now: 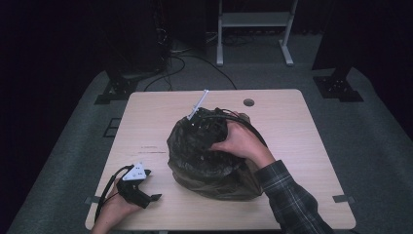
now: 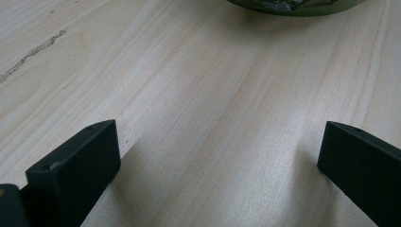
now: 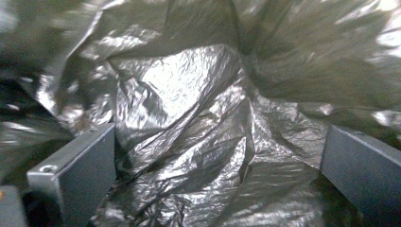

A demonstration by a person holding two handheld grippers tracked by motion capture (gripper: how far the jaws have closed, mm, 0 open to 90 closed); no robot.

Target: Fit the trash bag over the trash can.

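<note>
A dark, crumpled plastic bag (image 1: 204,168) sits in the middle of the wooden table (image 1: 297,122). The person's right hand (image 1: 241,141) reaches into the bag's mouth from the right. In the right gripper view my right gripper (image 3: 220,146) is inside the bag, jaws wide apart, with wrinkled shiny plastic (image 3: 189,99) ahead of and between them, nothing pinched. My left gripper (image 1: 152,185) lies on the table at the front left, held by the left hand, jaws open over bare wood (image 2: 220,142). The bag's lower edge (image 2: 293,5) shows beyond it.
A round cable hole (image 1: 249,102) lies near the table's far edge. A scratch mark (image 1: 148,148) crosses the wood left of the bag. Behind the table stand a white frame (image 1: 253,29), dark stands and floor cables (image 1: 185,61).
</note>
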